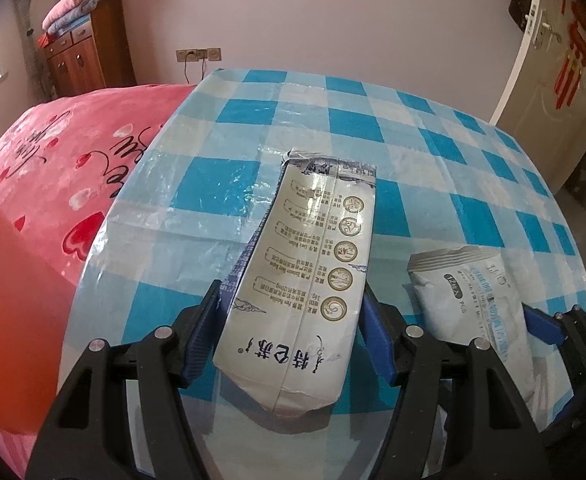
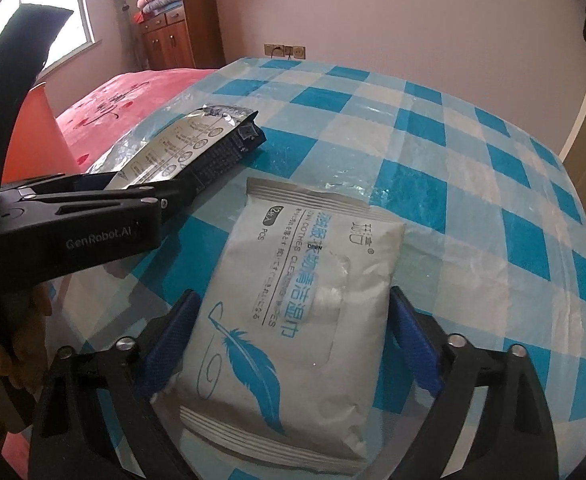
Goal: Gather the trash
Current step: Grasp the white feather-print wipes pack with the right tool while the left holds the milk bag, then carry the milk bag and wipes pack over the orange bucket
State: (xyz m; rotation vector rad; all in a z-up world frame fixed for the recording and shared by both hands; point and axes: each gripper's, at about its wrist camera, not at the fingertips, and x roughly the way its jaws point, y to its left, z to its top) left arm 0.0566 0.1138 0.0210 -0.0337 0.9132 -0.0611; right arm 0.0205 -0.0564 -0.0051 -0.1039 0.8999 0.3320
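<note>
A silvery white milk-powder pouch [image 1: 309, 272] with a torn top lies on the blue checked table, between the blue pads of my left gripper [image 1: 291, 332], which is shut on its sides. It also shows in the right wrist view [image 2: 181, 148], with the left gripper [image 2: 197, 180] around it. A white wet-wipes pack [image 2: 293, 300] with a blue feather print lies to its right; the pads of my right gripper [image 2: 293, 344] press its two sides. The pack also shows in the left wrist view [image 1: 477, 300].
The round table [image 1: 413, 152] has a glossy blue-and-white checked cover. A pink bed [image 1: 65, 160] lies to the left, with an orange-red object [image 1: 9, 300] beside it. A wooden cabinet [image 1: 85, 56] stands at the far wall and a door [image 1: 565, 52] at the right.
</note>
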